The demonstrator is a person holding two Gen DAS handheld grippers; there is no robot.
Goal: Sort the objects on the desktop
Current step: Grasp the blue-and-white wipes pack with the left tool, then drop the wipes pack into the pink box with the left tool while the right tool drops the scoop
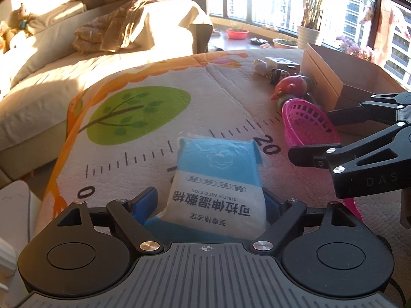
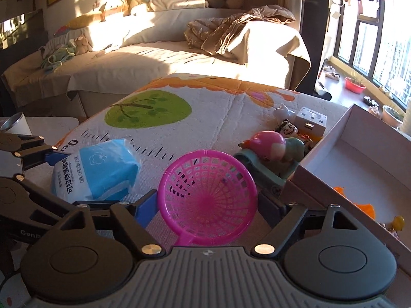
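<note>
The left tool (image 1: 208, 202) stands wide open around a blue and white packet of cotton pads (image 1: 218, 179), which lies on the table's printed mat (image 1: 128, 138). Its blue pads flank the packet's near end, and I cannot tell whether they touch it; it does not look gripped. The right tool (image 2: 208, 202) is also wide open, its pads on either side of a pink plastic strainer (image 2: 208, 197) that rests on the mat, handle pointing back towards the tool. Nothing is held there either.

Just beyond the strainer sits a cluster of small toys (image 2: 272, 148), and to the right an open cardboard box (image 2: 354, 154), probably where the sorted things go.

To do this step well, each tool should close squarely. The packet is soft, so grip it across the middle, firmly enough not to sag. The strainer's rim is thin and springy; pinching the handle or the rim near it seems safer than squeezing the bowl.
</note>
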